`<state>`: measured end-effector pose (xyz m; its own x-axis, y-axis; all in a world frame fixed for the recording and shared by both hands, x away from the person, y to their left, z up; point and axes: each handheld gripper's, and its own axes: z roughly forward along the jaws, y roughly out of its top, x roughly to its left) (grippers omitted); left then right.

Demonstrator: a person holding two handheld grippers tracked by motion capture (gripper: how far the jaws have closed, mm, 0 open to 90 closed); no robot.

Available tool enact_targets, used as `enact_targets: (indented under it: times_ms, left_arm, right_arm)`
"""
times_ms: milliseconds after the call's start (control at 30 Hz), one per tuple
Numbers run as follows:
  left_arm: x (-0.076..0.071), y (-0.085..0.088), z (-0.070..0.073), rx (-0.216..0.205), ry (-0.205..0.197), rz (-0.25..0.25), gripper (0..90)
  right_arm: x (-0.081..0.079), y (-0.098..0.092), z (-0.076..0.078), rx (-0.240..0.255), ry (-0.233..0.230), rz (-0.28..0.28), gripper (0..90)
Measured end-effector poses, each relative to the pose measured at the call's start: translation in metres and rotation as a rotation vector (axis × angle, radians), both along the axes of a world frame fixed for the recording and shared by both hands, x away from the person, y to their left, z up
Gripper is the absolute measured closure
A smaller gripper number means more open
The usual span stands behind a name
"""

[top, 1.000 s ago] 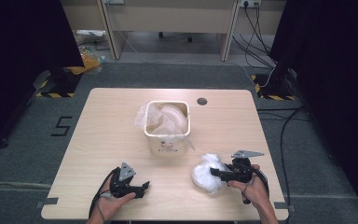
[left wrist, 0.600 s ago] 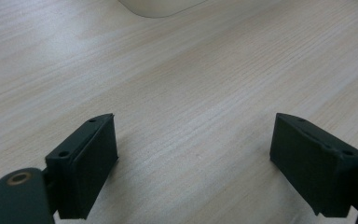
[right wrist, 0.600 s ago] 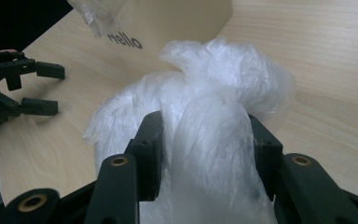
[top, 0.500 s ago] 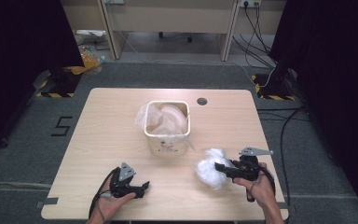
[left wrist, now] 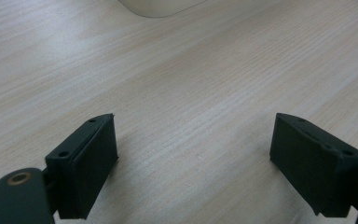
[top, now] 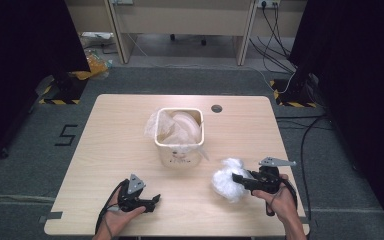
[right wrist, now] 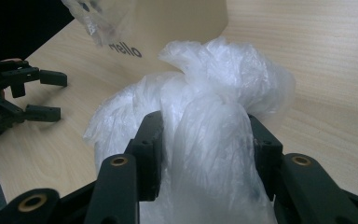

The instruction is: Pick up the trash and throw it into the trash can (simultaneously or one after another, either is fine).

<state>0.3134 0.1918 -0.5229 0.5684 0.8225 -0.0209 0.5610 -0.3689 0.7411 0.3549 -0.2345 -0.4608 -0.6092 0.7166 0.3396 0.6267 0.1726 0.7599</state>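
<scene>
A: Start at the lower left of the high view. What is there?

B: The left tool (top: 152, 201) lies low on the worktop (top: 105, 145), held in the person's left hand (top: 117, 217). In the left gripper view its jaws stand wide apart, with bare wood grain between them and nothing in their hold.

A: And moving toward the middle?

B: A cream bin (top: 179, 136) stands upright at the centre of the frame, lined with a loose clear bag (top: 172, 125) that spills over its rim. A corner of the bin also peeks in at the top of the left gripper view. There is dark lettering on its near face, too small for me to read from above.

A: Now the right side.

B: At the lower right of the high view, the right tool (top: 237, 178) points left, toward the middle of the worktop, carried by the right hand (top: 280, 202). Its jaws stand about half open and press in on a crumpled white plastic bag (top: 228, 179) from both sides; the right gripper view shows the plastic bulging up between the two black pads. The bundle sits just right of the bin and nearer the person, apart from it. It seems to rest on the wood, though I cannot be sure it touches.

A: Anything farther back?

B: A small round grommet (top: 216, 108) sits in the worktop beyond the bin.
</scene>
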Motion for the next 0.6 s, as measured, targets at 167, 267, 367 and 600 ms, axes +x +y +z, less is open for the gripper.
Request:
enact_targets:
  times_ms: [167,267,367,600]
  left_arm:
    - [0.000,0.000,0.000,0.000,0.000,0.000,14.0]
    - [0.000,0.000,0.000,0.000,0.000,0.000,14.0]
    - [0.000,0.000,0.000,0.000,0.000,0.000,14.0]
    - [0.000,0.000,0.000,0.000,0.000,0.000,14.0]
  right_arm:
    - [-0.001,0.000,0.005,0.006,-0.016,-0.006,56.8]
    - [-0.002,-0.002,0.008,0.011,-0.026,-0.010,56.8]
    - [-0.002,-0.003,0.010,0.016,-0.030,-0.013,56.8]
    - [-0.002,-0.006,0.017,0.033,-0.049,-0.024,56.8]
